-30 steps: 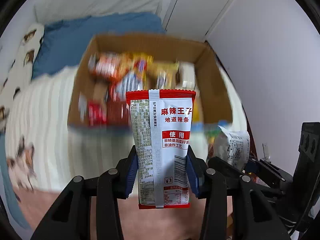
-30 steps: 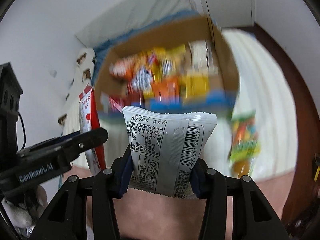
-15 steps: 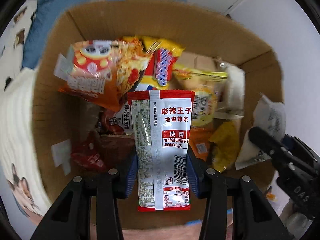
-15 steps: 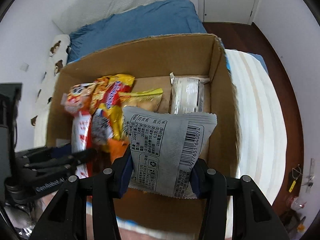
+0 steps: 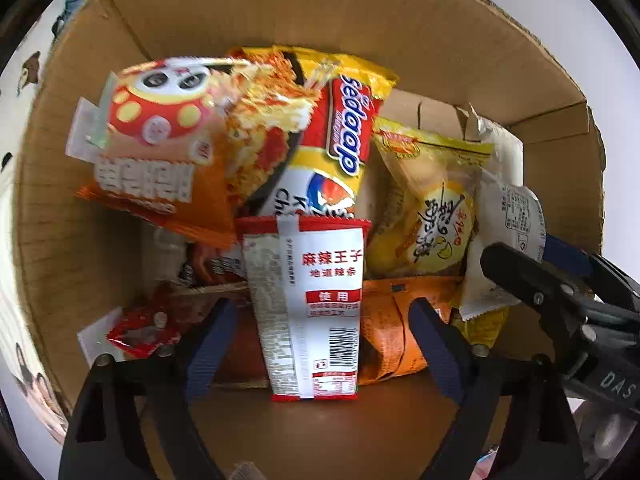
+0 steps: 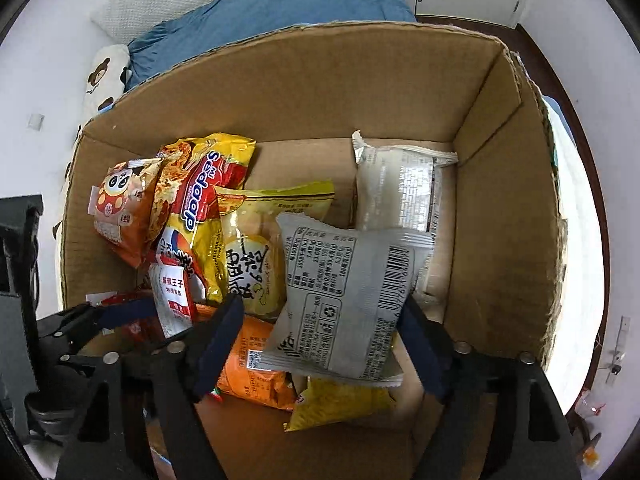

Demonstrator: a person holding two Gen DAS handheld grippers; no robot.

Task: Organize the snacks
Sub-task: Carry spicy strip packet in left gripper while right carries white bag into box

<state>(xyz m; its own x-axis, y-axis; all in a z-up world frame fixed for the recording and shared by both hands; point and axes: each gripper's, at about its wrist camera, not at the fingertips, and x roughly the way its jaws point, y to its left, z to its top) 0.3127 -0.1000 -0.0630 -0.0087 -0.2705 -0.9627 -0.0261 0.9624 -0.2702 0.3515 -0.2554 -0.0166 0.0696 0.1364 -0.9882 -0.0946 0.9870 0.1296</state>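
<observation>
Cardboard box (image 6: 500, 208), open top, part-filled with snack packets. Left gripper (image 5: 320, 332): jaws opening, pads clear of the red-and-white spicy strip packet (image 5: 316, 304) between them, above the near-left pile. Right gripper (image 6: 320, 320): jaws opening, grey packet (image 6: 348, 300) loose between pads, right of the yellow cake packet (image 6: 252, 264)

a red-and-white spicy strip packet (image 5: 308, 304) stands upright, back side showing, among the snacks in the cardboard box (image 5: 460, 28). a grey packet (image 6: 348, 300) with a barcode lies tilted over a yellow cake packet (image 6: 248, 264) and an orange bag (image 6: 256, 372).
</observation>
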